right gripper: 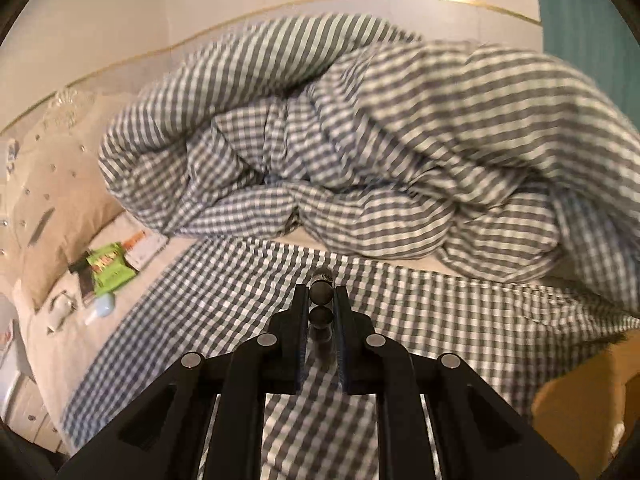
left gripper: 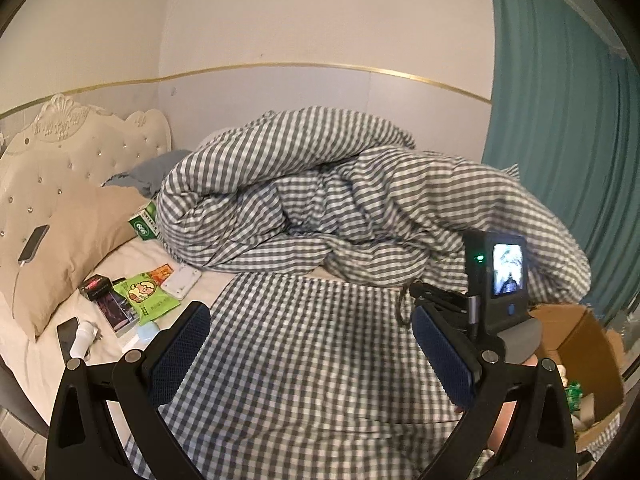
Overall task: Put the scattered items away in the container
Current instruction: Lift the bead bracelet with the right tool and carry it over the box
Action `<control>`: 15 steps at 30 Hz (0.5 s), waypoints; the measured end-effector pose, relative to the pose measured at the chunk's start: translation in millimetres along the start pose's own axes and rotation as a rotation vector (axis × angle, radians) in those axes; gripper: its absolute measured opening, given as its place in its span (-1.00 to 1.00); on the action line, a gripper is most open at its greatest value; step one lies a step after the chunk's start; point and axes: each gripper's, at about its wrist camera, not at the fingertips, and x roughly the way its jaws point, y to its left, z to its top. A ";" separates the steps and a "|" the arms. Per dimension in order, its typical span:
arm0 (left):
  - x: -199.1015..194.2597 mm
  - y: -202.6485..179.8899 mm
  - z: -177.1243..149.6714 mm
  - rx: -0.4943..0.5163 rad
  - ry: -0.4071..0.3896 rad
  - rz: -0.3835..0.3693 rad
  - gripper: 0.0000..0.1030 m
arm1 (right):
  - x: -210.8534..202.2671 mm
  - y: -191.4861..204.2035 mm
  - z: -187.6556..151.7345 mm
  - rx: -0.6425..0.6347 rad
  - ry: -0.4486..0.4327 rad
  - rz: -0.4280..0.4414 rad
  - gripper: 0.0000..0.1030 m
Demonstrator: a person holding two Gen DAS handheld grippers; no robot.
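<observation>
Grey-and-white gingham everywhere: the rumpled checked duvet (left gripper: 320, 196) fills the left wrist view, and the left gripper (left gripper: 312, 344) hovers over it with its blue-padded tongs spread wide apart, holding nothing. Off to the left on the cream sheet lies the clutter: a green snack packet (left gripper: 146, 294), a dark oblong box (left gripper: 116, 306), a flat white device (left gripper: 182, 280) and a pale blue pebble-shaped item (left gripper: 147, 330). Far right, the open brown cardboard box (left gripper: 580, 344) sits beside the bed with a few things already inside.

Over to the right wrist view: the right gripper (right gripper: 321, 300) has its tongs pinched together on a slim dark cylindrical object (right gripper: 321, 294), carried above the bedding. The box's tan edge (right gripper: 576, 396) shows at lower right. This looks like the carry step; next comes a swing right over the box, then a release.
</observation>
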 end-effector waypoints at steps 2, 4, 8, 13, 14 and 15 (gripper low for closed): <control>-9.9 -7.0 0.0 0.006 -0.011 -0.007 1.00 | -21.7 -5.0 0.4 0.009 -0.027 0.003 -0.78; -19.9 -15.2 -0.2 0.014 -0.025 -0.015 1.00 | -41.9 -9.5 0.3 0.018 -0.053 0.005 -0.78; -38.5 -31.7 -1.2 0.025 -0.047 -0.036 1.00 | -82.8 -20.3 -2.6 0.025 -0.100 0.000 -0.78; -58.0 -54.0 -2.1 0.041 -0.068 -0.068 1.00 | -128.8 -35.4 -7.2 0.038 -0.153 -0.014 -0.78; -62.3 -59.9 -2.4 0.046 -0.073 -0.077 1.00 | -139.4 -39.6 -8.8 0.041 -0.164 -0.018 -0.78; -65.9 -64.5 -2.8 0.051 -0.077 -0.083 1.00 | -147.5 -43.0 -10.3 0.044 -0.173 -0.021 -0.78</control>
